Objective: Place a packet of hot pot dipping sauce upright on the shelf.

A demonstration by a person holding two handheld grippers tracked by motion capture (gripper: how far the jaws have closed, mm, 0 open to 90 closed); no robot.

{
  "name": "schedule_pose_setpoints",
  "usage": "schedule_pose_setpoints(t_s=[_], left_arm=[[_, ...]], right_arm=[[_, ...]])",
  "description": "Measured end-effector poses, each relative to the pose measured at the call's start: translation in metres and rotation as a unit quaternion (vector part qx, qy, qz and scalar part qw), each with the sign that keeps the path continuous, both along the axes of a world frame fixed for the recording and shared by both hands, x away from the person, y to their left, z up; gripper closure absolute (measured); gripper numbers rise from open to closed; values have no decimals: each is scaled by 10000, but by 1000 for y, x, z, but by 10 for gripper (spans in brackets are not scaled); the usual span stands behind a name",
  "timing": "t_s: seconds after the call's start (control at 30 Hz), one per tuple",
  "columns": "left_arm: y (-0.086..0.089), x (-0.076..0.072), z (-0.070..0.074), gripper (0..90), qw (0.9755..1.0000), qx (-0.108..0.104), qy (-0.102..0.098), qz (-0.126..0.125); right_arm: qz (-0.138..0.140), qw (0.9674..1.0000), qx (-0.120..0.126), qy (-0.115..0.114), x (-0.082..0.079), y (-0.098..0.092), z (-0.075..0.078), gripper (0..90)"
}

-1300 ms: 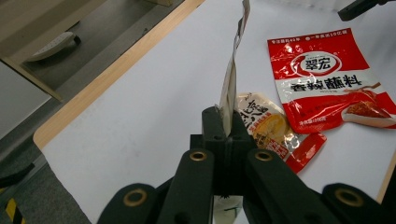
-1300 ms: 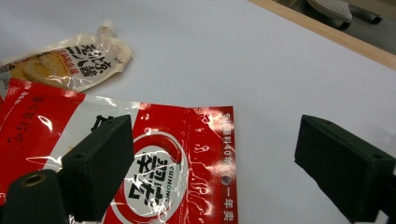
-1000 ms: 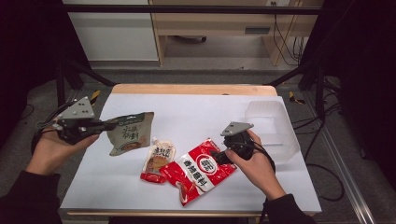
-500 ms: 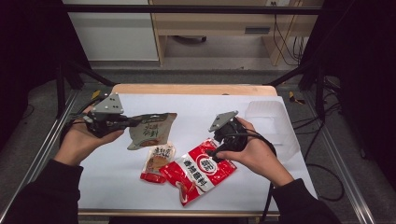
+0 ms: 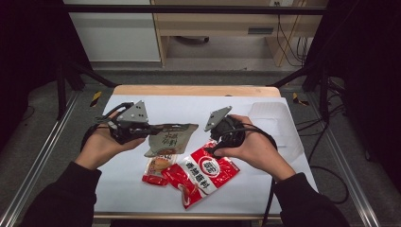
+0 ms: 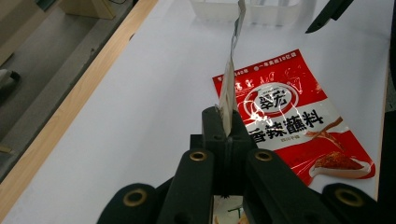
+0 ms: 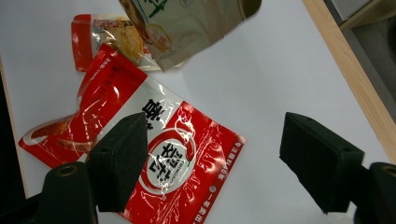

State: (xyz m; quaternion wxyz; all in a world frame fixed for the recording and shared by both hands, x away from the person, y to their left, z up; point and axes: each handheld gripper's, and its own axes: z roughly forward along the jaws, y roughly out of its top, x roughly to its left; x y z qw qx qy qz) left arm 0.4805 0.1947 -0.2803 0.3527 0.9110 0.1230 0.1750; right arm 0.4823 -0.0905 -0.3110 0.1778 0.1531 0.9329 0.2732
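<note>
At the left, the left gripper [image 5: 150, 128] is clamped on the edge of a grey-green snack pouch [image 5: 171, 138], carrying it in the air above the white table [image 5: 142, 194]; in the left gripper view the pouch [image 6: 229, 84] hangs edge-on from the closed jaws. It looks light, thin and floppy, with a slick film skin, so a firm pinch on the flat sealed rim seems the safest hold. Below it lie a small red sachet [image 5: 155, 169] and, overlapping it, a large red seasoning packet [image 5: 203, 171]. At the right, the right gripper [image 5: 213, 147] hovers over that packet, its jaws apart, having just been closing a little, with nothing between them.
</note>
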Motion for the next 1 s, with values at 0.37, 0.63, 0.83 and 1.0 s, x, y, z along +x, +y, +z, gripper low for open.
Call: schedule_pose_setpoints(t_s=[0.37, 0.63, 0.83, 1.0], left_arm=[[-29, -6, -7, 900, 9992, 25, 44, -386], [-36, -8, -9, 900, 9987, 77, 62, -509], [-38, -9, -9, 900, 9984, 62, 72, -561], [-35, -8, -12, 900, 9986, -38, 103, -515]], right_arm=[[263, 9996, -123, -28, 4, 15, 1, 376], [461, 9988, -119, 148, 6, 23, -2, 563], [587, 9978, -151, 264, 6, 28, -3, 697], [595, 9980, -65, 219, 7, 29, -2, 889]])
